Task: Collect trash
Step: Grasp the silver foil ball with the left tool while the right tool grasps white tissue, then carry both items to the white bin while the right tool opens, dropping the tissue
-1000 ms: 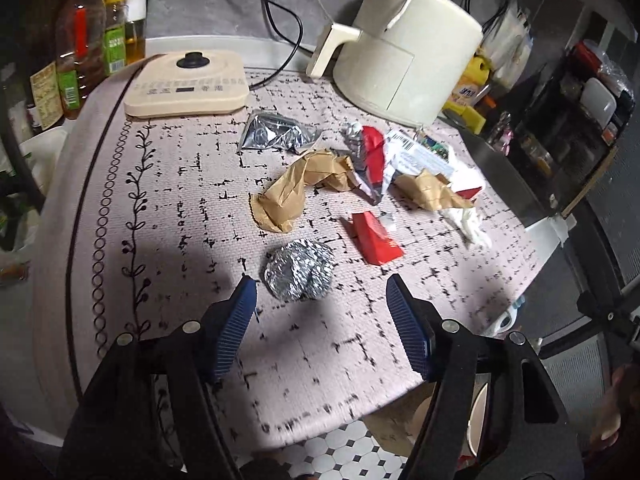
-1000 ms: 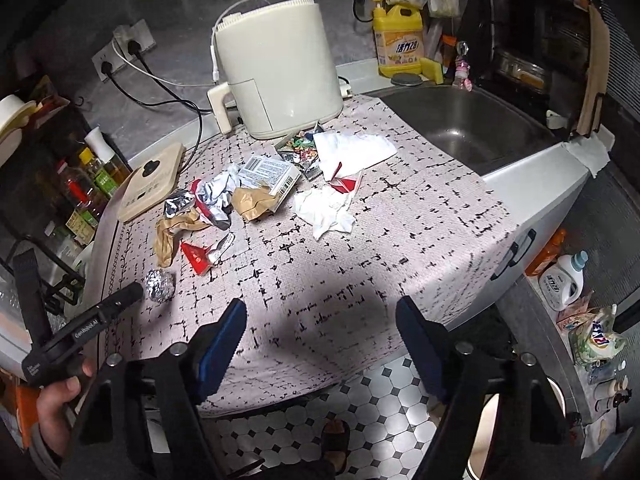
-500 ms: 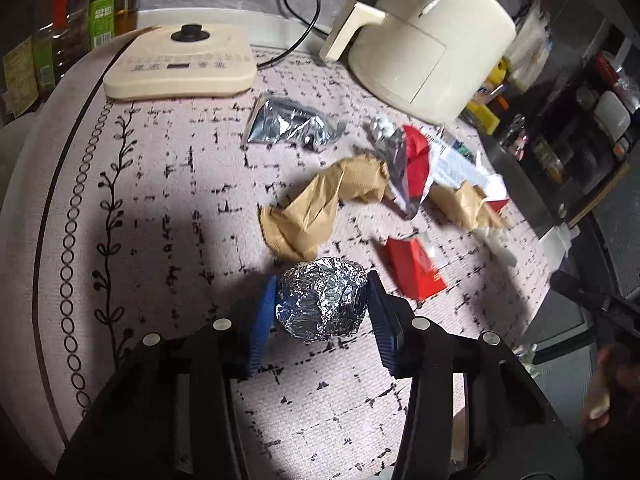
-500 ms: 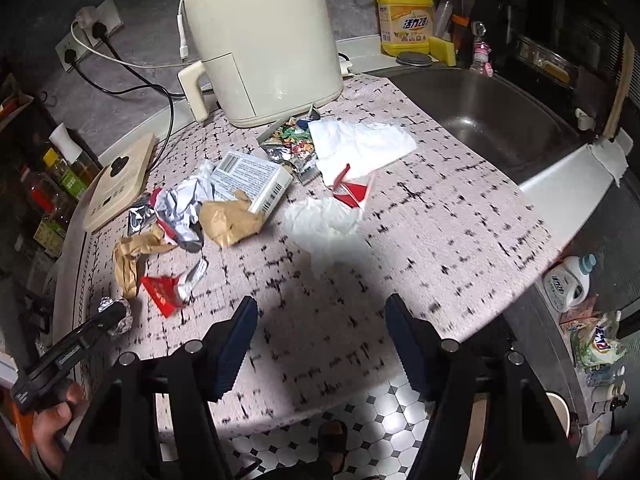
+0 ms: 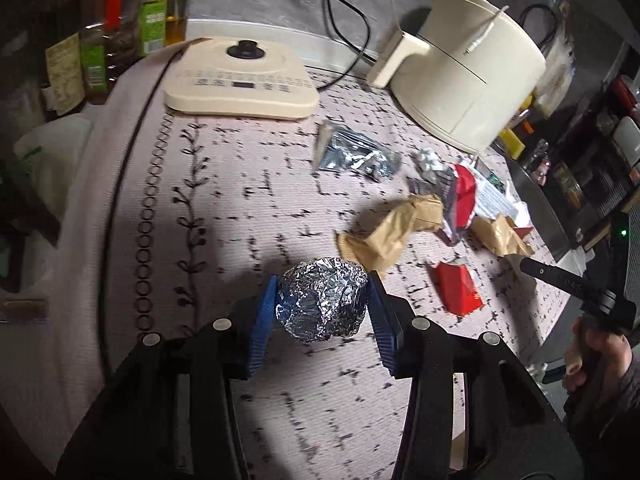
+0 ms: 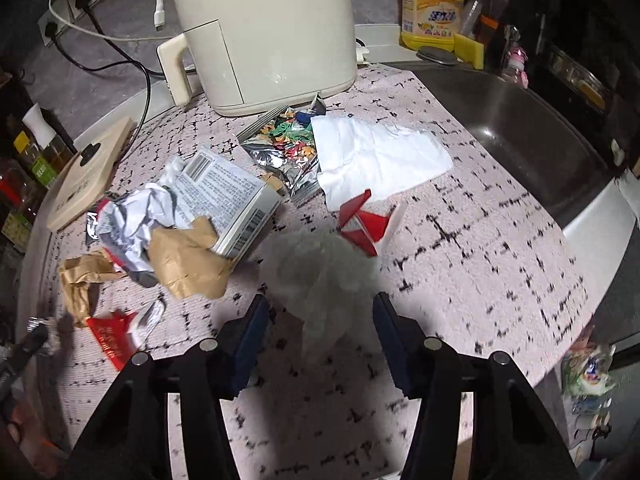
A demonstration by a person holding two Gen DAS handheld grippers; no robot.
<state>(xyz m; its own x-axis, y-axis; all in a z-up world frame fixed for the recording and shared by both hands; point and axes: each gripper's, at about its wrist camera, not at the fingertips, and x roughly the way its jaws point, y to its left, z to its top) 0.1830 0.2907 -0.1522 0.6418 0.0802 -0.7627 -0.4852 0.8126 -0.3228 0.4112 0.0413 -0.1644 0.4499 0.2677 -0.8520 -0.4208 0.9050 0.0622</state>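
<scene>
On tablecloth (image 5: 224, 208) | left hand-held gripper (image 5: 322, 304) grips foil ball (image 5: 322, 304)

Patterned cloth-covered counter (image 6: 500, 264) bears brown paper (image 6: 188, 264), a white sheet (image 6: 380, 160), perhaps crumpled tissue (image 6: 320, 268).

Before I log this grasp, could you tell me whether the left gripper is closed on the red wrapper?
No, the left gripper clamps the foil ball, while the red wrapper lies apart on the tablecloth.
</scene>
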